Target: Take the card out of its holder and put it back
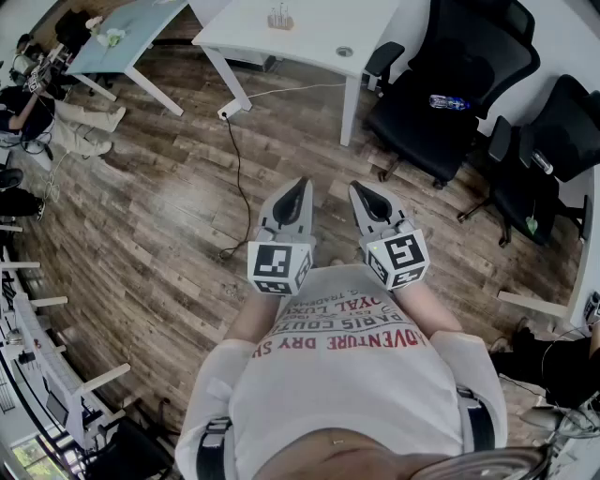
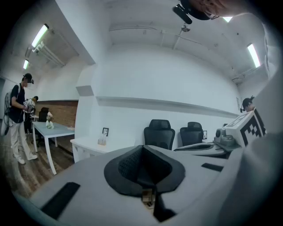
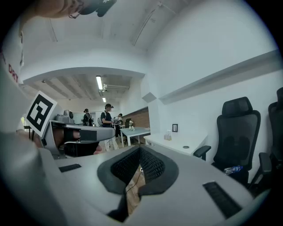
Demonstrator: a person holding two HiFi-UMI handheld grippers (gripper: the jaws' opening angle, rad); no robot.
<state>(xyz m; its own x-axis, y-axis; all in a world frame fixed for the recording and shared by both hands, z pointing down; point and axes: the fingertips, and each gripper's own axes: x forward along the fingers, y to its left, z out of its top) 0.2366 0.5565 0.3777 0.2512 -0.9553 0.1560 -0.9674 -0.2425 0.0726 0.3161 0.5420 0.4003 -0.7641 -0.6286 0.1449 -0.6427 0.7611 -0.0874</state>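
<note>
Tapering grey L tongs, R tongs

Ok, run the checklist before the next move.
1. Nothing in the left gripper: ok, jaws together, empty.
2. Nothing in the right gripper: ok, jaws together, empty.
3. Jaws apart for a grasp: not ok, both are shut.
4. The card in sight: cannot tell; a small stand on the white table is too small to read.
5. That table within reach: not ok, a stretch of floor lies between it and the grippers.
6. Path free: not ok, a cable runs across the floor ahead.
</note>
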